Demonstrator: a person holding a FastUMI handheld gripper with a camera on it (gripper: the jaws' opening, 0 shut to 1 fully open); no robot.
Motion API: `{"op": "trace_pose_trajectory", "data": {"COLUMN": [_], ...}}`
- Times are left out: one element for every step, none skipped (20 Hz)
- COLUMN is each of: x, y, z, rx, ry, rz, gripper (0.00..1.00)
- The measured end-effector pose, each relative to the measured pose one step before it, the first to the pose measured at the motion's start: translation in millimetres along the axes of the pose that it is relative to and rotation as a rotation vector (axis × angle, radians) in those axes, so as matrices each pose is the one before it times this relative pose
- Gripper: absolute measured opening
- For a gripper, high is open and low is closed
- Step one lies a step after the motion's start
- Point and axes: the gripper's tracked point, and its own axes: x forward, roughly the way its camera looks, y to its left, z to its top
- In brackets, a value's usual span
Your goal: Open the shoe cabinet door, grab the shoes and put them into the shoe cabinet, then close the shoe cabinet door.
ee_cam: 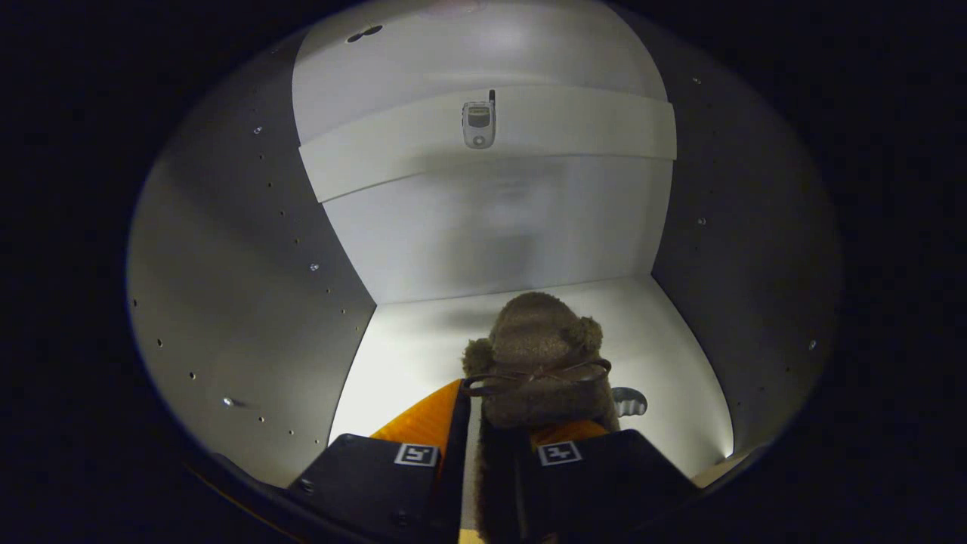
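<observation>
Shoe cabinet walls surround the scene: pale, smooth panels, the side panels dotted with rows of small peg holes and a few metal studs. Its white floor panel spreads across the lower middle of the frame, lit brightly at its near edge. At the upper middle, a white shelf crosses the back panel, and a small silver flip phone with a short dark antenna rests on it (anything on its little screen is too small to read).

One brown, fuzzy slipper-style shoe sits at the lower centre, inside the cabinet above the floor panel. It has a rounded toe, two small plush ear-like bumps and a thin dark lace tied in a bow across its top. The gripper has its fingers pressed against the shoe from both sides, gripping its rear part. Square black-and-white coded markers sit on the two blocks at the bottom of the frame; they carry no readable words. A small grey shape lies just right of the shoe on the floor panel, unclear what it is.
</observation>
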Motion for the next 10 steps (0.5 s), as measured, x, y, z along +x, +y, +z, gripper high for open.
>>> {"op": "trace_pose_trajectory", "data": {"x": [-5.96,-6.01,-6.17,-7.19,-8.0,-8.79,-8.33,-9.07,-10.63,-10.8], "y": [-0.01,0.33,0.79,0.75,1.39,1.87,1.86,2.0,2.72,3.26], "z": [-0.64,-1.52,-1.68,0.11,0.77,1.41,0.91,1.89,1.14,1.67], "rx": [-0.0009,0.00101,-0.00391,-0.00793,-0.00759,-0.00299,0.00127,0.00094,0.0075,0.01353], "ry": [-0.00637,-0.00245,-0.00836,-0.01717,-0.0172,-0.01481,-0.01302,-0.01439,-0.01231,-0.0149], "rz": [-0.00201,0.00191,0.00107,0.00141,0.00274,0.00391,0.00288,0.00895,0.00995,0.00922], "gripper": [0.42,0.44,0.52,0.6,0.68,0.72,0.78,0.85,0.92,0.94]}}
